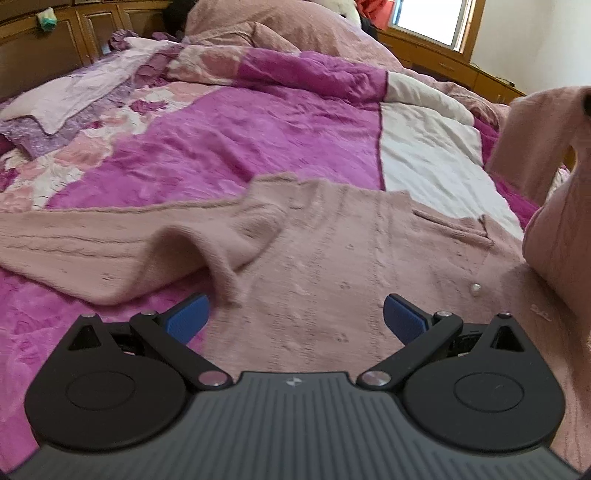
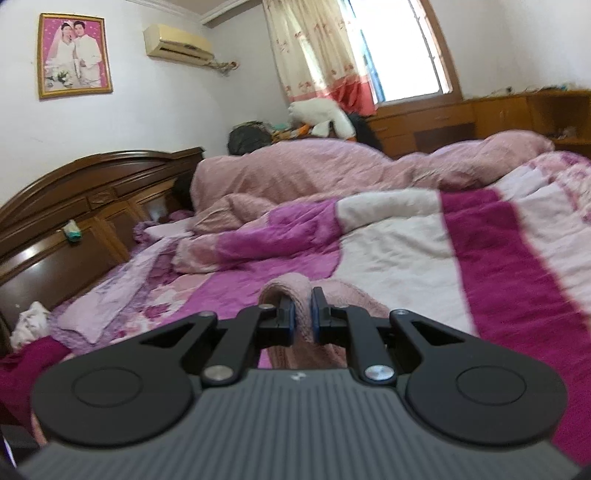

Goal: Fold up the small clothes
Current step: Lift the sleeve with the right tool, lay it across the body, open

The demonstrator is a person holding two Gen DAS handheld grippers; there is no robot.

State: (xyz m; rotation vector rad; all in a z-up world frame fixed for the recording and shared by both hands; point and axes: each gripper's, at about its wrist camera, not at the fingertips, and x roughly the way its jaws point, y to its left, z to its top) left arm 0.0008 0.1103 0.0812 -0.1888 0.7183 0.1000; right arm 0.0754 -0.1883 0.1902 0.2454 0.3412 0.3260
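Cardigan point(image 1: 332, 266) hem hidden below right gripper point(image 2: 302, 314)

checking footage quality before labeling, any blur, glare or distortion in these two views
Left wrist view: the window is blown out white, the lifted sweater part at the right edge is soft, and fisheye curves the bed. Right wrist view: motion blur smears the magenta blanket and curtain, the window glares, while the right gripper clamped on pink knit stays sharp.

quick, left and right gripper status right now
left gripper: open, holding nothing, above the pink sweater.
right gripper: closed on a fold of the pink sweater.
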